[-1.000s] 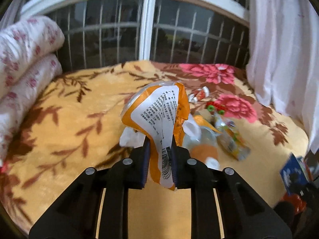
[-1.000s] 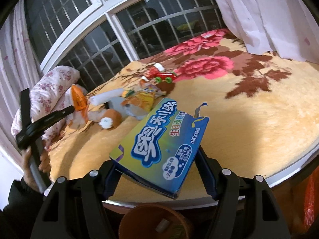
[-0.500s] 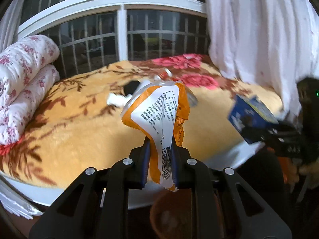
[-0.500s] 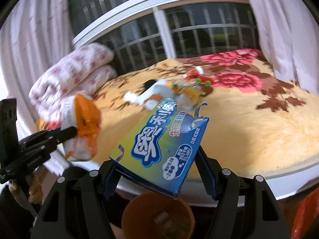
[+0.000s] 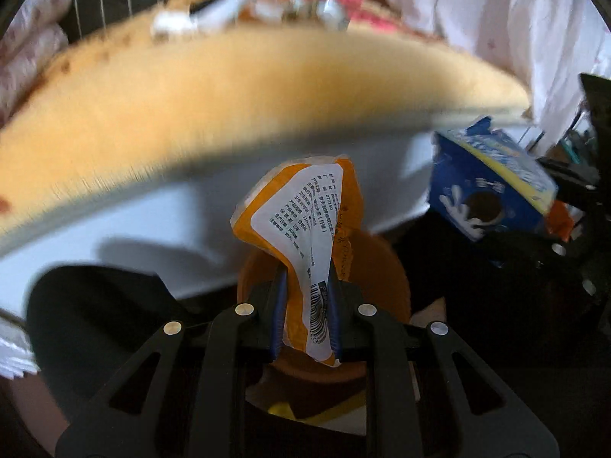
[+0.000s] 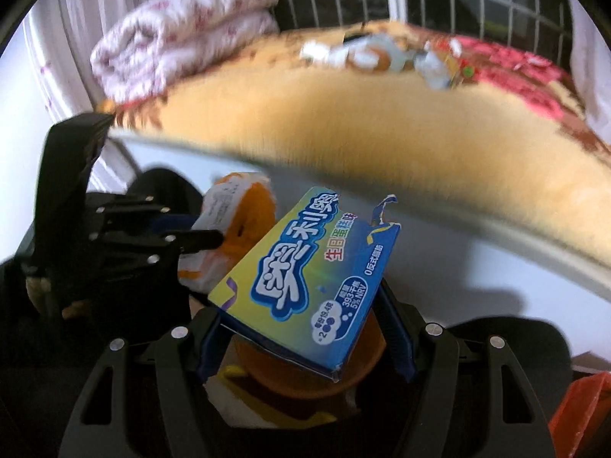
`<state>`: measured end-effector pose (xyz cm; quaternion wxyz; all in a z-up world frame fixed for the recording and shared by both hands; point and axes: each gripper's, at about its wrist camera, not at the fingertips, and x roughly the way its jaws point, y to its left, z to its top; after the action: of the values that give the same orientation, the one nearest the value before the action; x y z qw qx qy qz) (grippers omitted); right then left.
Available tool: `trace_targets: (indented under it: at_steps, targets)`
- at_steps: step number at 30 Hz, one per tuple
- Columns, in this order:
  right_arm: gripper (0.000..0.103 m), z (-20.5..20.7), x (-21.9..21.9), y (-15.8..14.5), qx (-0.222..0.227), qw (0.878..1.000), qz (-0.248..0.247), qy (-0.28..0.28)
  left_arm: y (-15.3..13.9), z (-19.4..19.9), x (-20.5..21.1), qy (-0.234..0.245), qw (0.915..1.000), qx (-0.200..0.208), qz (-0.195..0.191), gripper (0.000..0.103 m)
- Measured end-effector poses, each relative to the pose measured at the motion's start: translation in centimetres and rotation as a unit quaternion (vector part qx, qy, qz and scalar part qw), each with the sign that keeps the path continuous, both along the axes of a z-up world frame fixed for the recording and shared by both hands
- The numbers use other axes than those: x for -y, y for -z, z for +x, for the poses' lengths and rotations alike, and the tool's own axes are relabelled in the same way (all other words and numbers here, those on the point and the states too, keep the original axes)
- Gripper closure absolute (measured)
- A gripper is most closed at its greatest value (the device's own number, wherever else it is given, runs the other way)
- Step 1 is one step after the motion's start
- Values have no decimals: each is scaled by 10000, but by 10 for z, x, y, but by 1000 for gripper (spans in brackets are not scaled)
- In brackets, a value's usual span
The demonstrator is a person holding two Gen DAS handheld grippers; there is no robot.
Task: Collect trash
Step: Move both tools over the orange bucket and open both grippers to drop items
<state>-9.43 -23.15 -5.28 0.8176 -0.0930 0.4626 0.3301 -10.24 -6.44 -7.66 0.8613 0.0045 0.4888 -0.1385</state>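
Trash occupies both grippers at this moment. The left gripper is clamped on an orange wrapper with a white printed label and a barcode; the blue pads press the wrapper's lower part from both sides, and its upper part stands up above the fingers. Directly below and behind this wrapper sits an orange bin, its round rim visible on either side of the fingers, with yellow and dark scraps inside. The right gripper is clamped on a blue carton bearing white and yellow lettering; the carton is tilted, with a torn flap at its upper right corner, and the jaws stand wide to span its width. In the right wrist view the orange bin lies under the carton, and the left gripper appears just to the carton's left with the orange wrapper in its grip. In the left wrist view the blue carton is at the right, near the bin. A bed with a yellow floral blanket fills the upper part of both views, blurred. More trash lies on the blanket near the window. A folded floral quilt rests at the bed's left end.
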Motion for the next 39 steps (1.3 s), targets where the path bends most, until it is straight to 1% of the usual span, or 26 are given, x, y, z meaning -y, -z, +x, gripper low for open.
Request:
trace_targets:
  at_steps: [2, 5, 7, 10, 12, 14, 15, 16, 17, 18, 20, 22, 25, 28, 30, 31, 33, 34, 36, 37, 39]
  targets:
    - [35, 1, -5, 14, -125, 9997, -158, -101, 24, 6, 4, 96, 9988, -475, 57, 85]
    - [35, 5, -13, 39, -396, 9984, -324, -246, 46, 12, 9, 199, 9959, -864, 171, 85]
    - [35, 11, -16, 53, -587, 9970, -414, -290, 54, 16, 9, 200, 9949, -958, 261, 85]
    - [35, 20, -19, 73, -903, 9942, -508, -278, 62, 21, 6, 187, 9935, -1095, 266, 86]
    - [35, 25, -20, 80, -1021, 9929, -555, -273, 68, 23, 4, 166, 9922, -1212, 258, 85]
    - [32, 29, -20, 88, -1099, 9917, -615, -271, 74, 25, 1, 172, 9905, -1349, 195, 80]
    - [30, 32, -22, 90, -1145, 9910, -640, -274, 76, 28, 1, 150, 9896, -1418, 211, 63]
    - [22, 34, -22, 94, -1215, 9898, -694, -264, 79, 31, -1, 129, 9883, -1498, 245, 40]
    - [20, 36, -21, 99, -1256, 9889, -765, -195, 82, 32, -2, 93, 9874, -1553, 272, 33]
    - [20, 38, -20, 101, -1301, 9883, -776, -150, 83, 32, -3, 86, 9873, -1565, 275, 29]
    - [20, 41, -17, 101, -1403, 9875, -716, -103, 85, 32, -5, 101, 9865, -1608, 285, 29]
    - [19, 42, -13, 100, -1407, 9877, -679, -48, 87, 31, -7, 89, 9858, -1653, 297, 29]
    - [20, 44, -5, 94, -1374, 9882, -673, 51, 89, 36, -9, 13, 9850, -1715, 206, 29]
    - [20, 43, 6, 77, -1152, 9912, -640, 141, 82, 37, -17, -75, 9851, -1718, 41, 29]
    - [23, 39, 9, 48, -922, 9946, -465, 134, 75, 36, -19, -112, 9857, -1679, -75, 29]
    - [23, 36, 13, 25, -687, 9973, -244, 97, 69, 35, -19, -120, 9867, -1612, -144, 29]
    - [23, 38, 19, -10, -261, 9996, 85, 77, 51, 31, -23, -104, 9909, -1314, -274, 29]
    - [24, 40, 23, -33, 29, 9995, 275, 118, 40, 27, -25, -98, 9935, -1094, -299, 26]
    - [23, 53, 28, -64, 352, 9977, 469, 326, 23, 22, -24, -106, 9967, -735, -312, 21]
    - [23, 67, 30, -77, 452, 9963, 561, 469, 9, 18, -25, -102, 9984, -464, -321, 19]
    - [23, 94, 29, -92, 566, 9934, 631, 773, -8, 13, -27, -115, 9997, -63, -226, 15]
